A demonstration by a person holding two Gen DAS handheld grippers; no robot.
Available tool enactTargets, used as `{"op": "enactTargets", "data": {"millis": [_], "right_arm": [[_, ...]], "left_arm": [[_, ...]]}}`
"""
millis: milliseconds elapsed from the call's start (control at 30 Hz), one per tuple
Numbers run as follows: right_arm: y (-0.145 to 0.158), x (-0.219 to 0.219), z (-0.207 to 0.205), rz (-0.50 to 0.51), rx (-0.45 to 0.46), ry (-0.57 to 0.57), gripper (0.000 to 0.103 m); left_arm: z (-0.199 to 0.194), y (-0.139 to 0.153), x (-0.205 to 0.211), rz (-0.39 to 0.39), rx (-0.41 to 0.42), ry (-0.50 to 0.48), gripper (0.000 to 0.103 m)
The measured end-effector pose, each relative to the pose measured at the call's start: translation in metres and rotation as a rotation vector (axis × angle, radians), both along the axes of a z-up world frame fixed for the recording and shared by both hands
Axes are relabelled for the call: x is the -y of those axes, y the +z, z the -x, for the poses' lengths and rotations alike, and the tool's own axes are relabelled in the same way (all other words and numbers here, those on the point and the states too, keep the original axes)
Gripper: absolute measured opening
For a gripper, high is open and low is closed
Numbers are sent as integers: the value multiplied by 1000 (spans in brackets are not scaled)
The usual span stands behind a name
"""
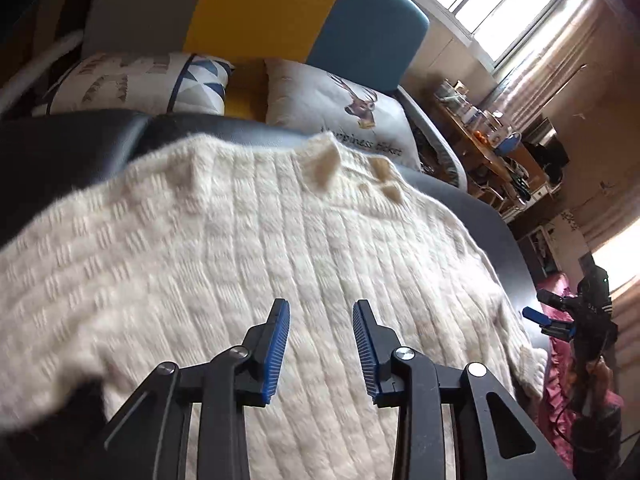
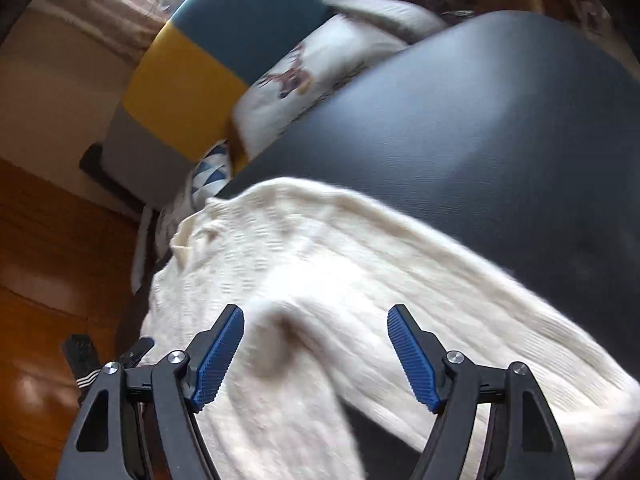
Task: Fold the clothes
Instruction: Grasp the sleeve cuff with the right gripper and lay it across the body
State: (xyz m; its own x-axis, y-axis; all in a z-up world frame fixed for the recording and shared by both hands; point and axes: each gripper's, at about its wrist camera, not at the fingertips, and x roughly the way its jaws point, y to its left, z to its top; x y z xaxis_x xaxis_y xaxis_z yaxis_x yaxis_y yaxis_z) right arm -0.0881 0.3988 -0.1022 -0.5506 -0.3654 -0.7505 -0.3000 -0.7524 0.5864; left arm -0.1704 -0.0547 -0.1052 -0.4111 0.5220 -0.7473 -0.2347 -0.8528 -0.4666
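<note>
While the cream cable-knit sweater [image 1: 248, 248] lies spread across the dark grey table [image 1: 72, 148], filling the middle of the left wrist frame, the left tool [image 1: 321, 308] hovers over its lower part with blue-padded fingers [image 1: 278, 344] spread and empty. Behind, at upper centre, a white deer-print cushion [image 1: 340, 104] leans on a yellow and teal headboard [image 1: 304, 8]. At far right, the right tool [image 2: 316, 312] stands spread, also empty, above a sleeve [image 2: 288, 392].
</note>
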Motion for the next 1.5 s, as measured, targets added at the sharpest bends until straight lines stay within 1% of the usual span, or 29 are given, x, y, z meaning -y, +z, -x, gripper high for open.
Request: {"op": "enactTargets", "data": {"millis": [100, 200, 267, 400, 500, 567, 633, 667, 700, 733, 767, 833, 867, 900, 933, 967, 1000, 1067, 1133, 1200, 1233, 1267, 1333, 1367, 1433, 1467, 1500], "right_arm": [[12, -54, -77, -90, 9, -168, 76], [19, -94, -142, -161, 34, -306, 76], [19, -102, -169, -188, 35, -328, 76], [21, -75, -178, -234, 19, -246, 76], [13, -45, -161, -333, 25, -170, 76], [3, -28, -148, -392, 42, -115, 76], [-13, -23, -137, -456, 96, -127, 76], [-23, -20, -130, -485, 142, -127, 78], [-29, -17, -127, -529, 157, -122, 88], [-34, -13, -126, -578, 159, -117, 88], [-35, -14, -128, -582, 148, -118, 88], [-35, -17, -134, -560, 118, -127, 78], [-36, -19, -138, -549, 103, -132, 61], [-34, -22, -141, -531, 84, -138, 42], [-33, -26, -144, -495, 69, -145, 33], [-31, -30, -147, -453, 54, -152, 26], [-28, -34, -149, -416, 41, -162, 24], [-18, -48, -159, -335, -13, -210, 23], [-6, -69, -176, -250, -78, -293, 23], [-8, -95, -198, -189, -90, -404, 23], [-11, -108, -209, -157, -92, -461, 28], [-17, -120, -222, -80, -105, -512, 34], [-31, -141, -250, 108, -138, -609, 37], [-29, -144, -262, 117, -156, -637, 37], [-18, -145, -285, 79, -194, -680, 38], [-8, -139, -289, 51, -223, -650, 38], [4, -127, -285, 2, -239, -587, 38]], "left_arm": [[-33, -5, -17, -45, 39, -20, 34], [-61, -7, -46, -64, 64, -80, 34], [-76, -6, -69, -65, 79, -134, 34], [-106, -4, -113, -13, 67, -228, 34], [-123, -6, -137, 32, 68, -286, 36], [-133, -9, -147, 77, 63, -316, 37], [-135, -15, -151, 96, 75, -336, 41], [-137, -16, -151, 100, 69, -338, 42], [-138, -17, -150, 105, 63, -339, 42], [-139, -18, -150, 99, 66, -341, 45], [-140, -18, -149, 93, 68, -343, 47], [-141, -18, -146, 79, 70, -335, 48], [-141, -18, -144, 72, 73, -331, 48], [-140, -19, -145, 68, 75, -332, 49], [-139, -19, -145, 65, 76, -333, 50], [-139, -19, -145, 64, 76, -337, 50], [-139, -18, -144, 63, 75, -341, 52], [-139, -18, -143, 57, 78, -346, 52], [-140, -18, -141, 48, 83, -349, 53], [-138, -19, -138, 28, 95, -348, 53], [-137, -19, -137, 20, 99, -349, 53], [-137, -19, -136, 12, 103, -350, 53], [-135, -19, -134, 3, 108, -354, 54], [-135, -19, -134, 2, 108, -356, 54], [-135, -18, -136, 16, 107, -367, 54], [-134, -18, -139, 26, 105, -373, 54], [-134, -18, -141, 38, 102, -379, 54]]}}
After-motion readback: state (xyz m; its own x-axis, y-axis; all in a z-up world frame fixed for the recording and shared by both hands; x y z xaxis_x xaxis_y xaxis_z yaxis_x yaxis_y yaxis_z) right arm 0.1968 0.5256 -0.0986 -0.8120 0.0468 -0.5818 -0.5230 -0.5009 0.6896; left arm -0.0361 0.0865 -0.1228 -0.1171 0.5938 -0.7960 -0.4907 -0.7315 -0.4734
